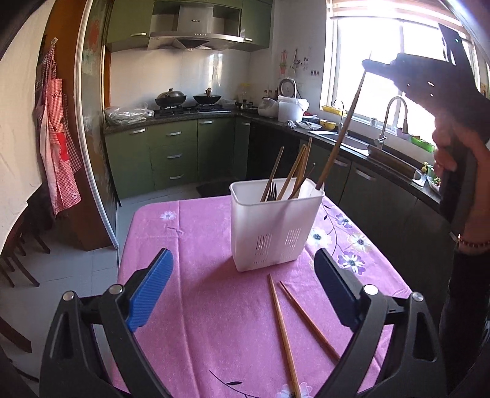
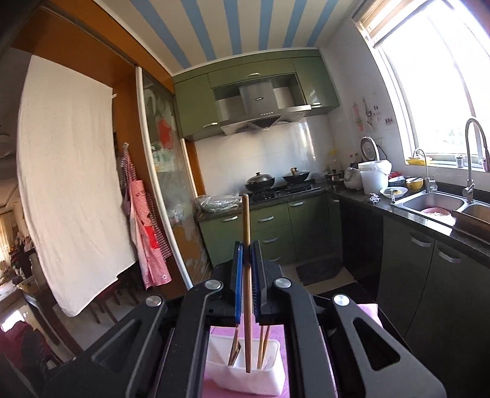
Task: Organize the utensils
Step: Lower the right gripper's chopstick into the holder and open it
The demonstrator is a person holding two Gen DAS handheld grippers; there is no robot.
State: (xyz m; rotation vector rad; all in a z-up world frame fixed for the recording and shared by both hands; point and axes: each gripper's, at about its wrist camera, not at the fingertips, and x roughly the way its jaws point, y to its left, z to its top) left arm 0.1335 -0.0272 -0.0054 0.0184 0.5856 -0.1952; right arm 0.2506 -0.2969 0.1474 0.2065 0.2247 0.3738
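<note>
Kitchen: chopstick (image 2: pixel 246 275) in right hand-held gripper (image 2: pixel 247 254)

Green cabinets (image 1: pixel 171 153) fill the middle of the frame under a steel range hood (image 1: pixel 194 33) at the top, with two dark woks (image 1: pixel 188 98) on the stove. At upper right, a bright window (image 1: pixel 395 61) floods the sink (image 2: pixel 435 202) and tall faucet (image 2: pixel 473 153). A red checked apron (image 1: pixel 56 137) hangs at left beside an orange wall (image 2: pixel 92 43). A blue-striped ceiling (image 2: pixel 245 24) runs overhead.

Green kitchen cabinets (image 1: pixel 174 153), two woks (image 1: pixel 170 98) on stove, checked apron (image 1: pixel 58 144), sink (image 2: pixel 435 200), possibly rice cooker (image 2: pixel 369 150)
</note>
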